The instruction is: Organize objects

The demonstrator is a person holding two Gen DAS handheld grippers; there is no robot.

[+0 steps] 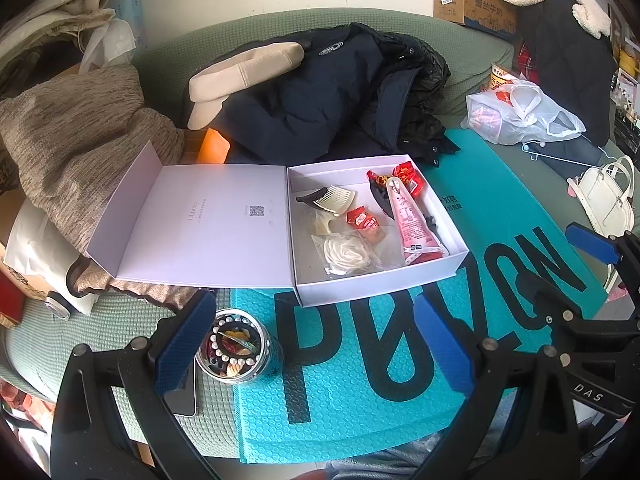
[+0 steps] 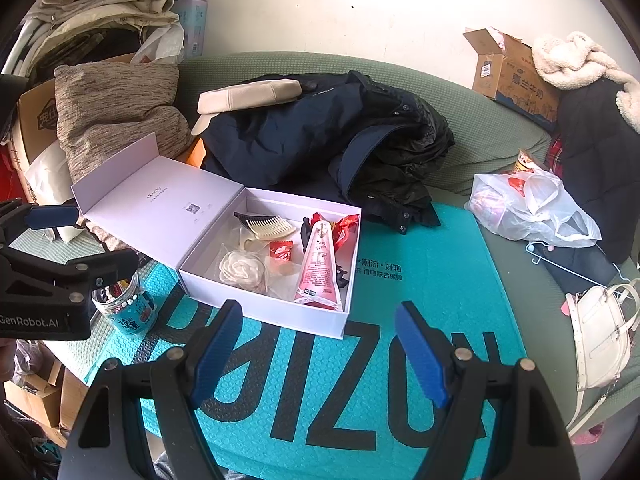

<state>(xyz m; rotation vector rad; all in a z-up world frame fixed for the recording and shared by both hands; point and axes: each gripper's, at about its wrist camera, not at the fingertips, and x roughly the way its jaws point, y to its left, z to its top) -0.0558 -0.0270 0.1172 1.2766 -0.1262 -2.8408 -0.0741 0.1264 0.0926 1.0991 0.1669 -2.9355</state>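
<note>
Right up against your lenses are the grippers: your left gripper (image 1: 316,344) has its blue fingers (image 1: 188,344) spread wide with nothing between them, hanging over the teal mailer, and your right gripper (image 2: 320,354) is spread just the same, also empty.

Biggest thing around is the green sofa (image 1: 248,28), pretty cluttered honestly. A dark navy jacket (image 1: 320,92) is heaped against the backrest with a beige cap (image 1: 244,70) on top of it, a brown cushion (image 1: 76,128) sits at the left, and a white plastic bag (image 1: 524,114) plus a white handbag (image 1: 608,196) are off to the right. On the seat lies a big teal bubble mailer (image 1: 360,392) with black lettering.

The white box (image 1: 380,284) sits on the far part of that mailer, its lid (image 1: 200,220) flipped open flat to the left. Inside it, a pink tube (image 1: 412,224) lies along the right wall, long axis running near to far, cap end pointing away from you. Left of it are a cream flower clip (image 1: 346,254) in a clear wrapper, a cream and black comb (image 1: 332,198) and a small red candy (image 1: 362,220).

A little glass jar (image 1: 240,348) of pearl beads stands upright just beside your left finger, near the mailer's left edge.
</note>
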